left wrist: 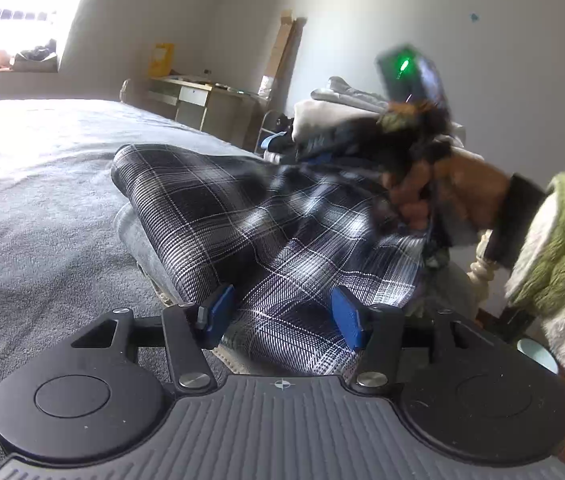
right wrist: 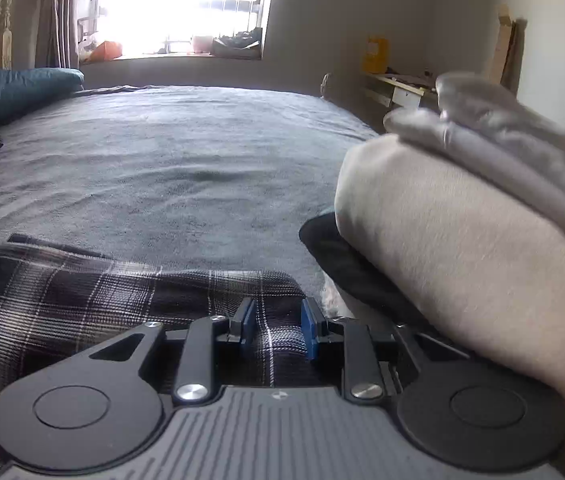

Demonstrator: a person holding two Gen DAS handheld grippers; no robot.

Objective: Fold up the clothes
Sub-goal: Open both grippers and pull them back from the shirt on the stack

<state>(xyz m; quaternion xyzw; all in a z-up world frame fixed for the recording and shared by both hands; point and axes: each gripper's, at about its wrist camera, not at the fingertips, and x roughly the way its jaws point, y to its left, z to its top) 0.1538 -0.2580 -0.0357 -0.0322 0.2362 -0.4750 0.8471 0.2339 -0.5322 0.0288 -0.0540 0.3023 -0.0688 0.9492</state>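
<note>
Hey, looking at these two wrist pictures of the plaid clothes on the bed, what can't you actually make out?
- Left wrist view: right gripper smeared by motion blur; its jaws unreadable.
- Left wrist view: plaid garment near edge hidden behind the left gripper body.
- Right wrist view: dark item mostly buried under the cream folded cloth.
- Right wrist view: window overexposed.

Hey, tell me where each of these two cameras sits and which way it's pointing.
Left wrist: on the left tongs, low over the bed, facing the plaid garment, clothes pile and wall; the right hand shows.
Right wrist: on the right tongs, over the plaid garment, facing the window, beside the clothes pile.
Shared: garment, bed, pile, desk.
</note>
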